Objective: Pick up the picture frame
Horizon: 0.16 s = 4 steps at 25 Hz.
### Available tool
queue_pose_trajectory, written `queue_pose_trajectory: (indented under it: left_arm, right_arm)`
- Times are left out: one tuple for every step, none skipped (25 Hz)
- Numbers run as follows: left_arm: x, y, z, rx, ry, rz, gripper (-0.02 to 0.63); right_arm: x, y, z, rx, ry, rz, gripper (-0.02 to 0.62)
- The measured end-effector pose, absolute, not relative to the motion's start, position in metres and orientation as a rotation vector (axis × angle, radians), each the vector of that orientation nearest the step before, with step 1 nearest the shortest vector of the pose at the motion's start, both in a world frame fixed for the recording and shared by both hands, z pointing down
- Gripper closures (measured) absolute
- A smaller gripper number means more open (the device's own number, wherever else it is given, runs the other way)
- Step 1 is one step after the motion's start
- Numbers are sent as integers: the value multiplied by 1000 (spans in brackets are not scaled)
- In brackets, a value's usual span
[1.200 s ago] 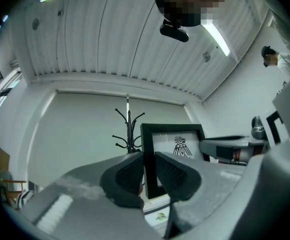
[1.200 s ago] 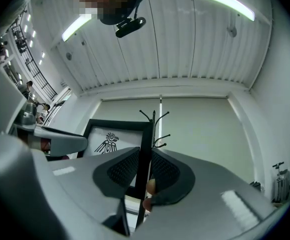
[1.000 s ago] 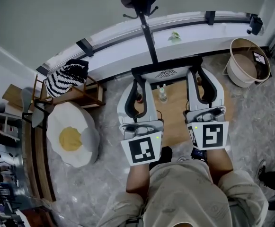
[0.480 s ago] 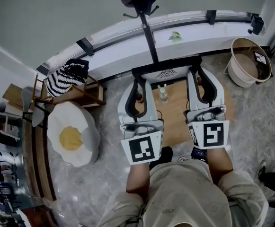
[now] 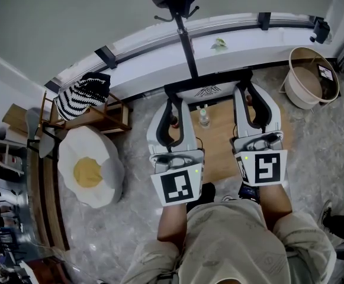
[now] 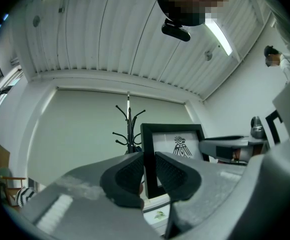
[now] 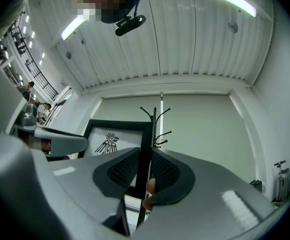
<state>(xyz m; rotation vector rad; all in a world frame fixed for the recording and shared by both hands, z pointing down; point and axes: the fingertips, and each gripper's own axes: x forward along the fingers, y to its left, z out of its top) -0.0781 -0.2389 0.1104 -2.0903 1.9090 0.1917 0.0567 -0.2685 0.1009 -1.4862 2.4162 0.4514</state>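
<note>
At mid-frame in the head view, the left gripper (image 5: 173, 103) and right gripper (image 5: 247, 92) each clamp a side rail of the black picture frame (image 5: 207, 91) above a wooden table (image 5: 219, 155). Marble floor (image 5: 314, 147) surrounds it, with a coat stand (image 5: 185, 40) at upper centre and an egg cushion (image 5: 90, 170) at left.

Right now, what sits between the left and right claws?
The picture frame: left claw and right claw grip its side bars. Head view also shows a bottle below it.
</note>
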Motion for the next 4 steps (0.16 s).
queue_pose_trajectory:
  left_arm:
    - [-78, -239, 110, -2090, 1909, 192, 525]
    - [-79, -239, 109, -2089, 1909, 194, 525]
    - [-80, -238, 108, -2088, 1908, 196, 525]
    - [-81, -238, 107, -2087, 1907, 198, 525]
  right_arm:
    - [57, -268, 100, -1485, 2416, 454, 520]
    - [56, -268, 100, -1483, 2417, 456, 520]
    - [55, -268, 99, -1481, 2417, 459, 520]
    - [54, -268, 98, -1479, 2418, 462, 520]
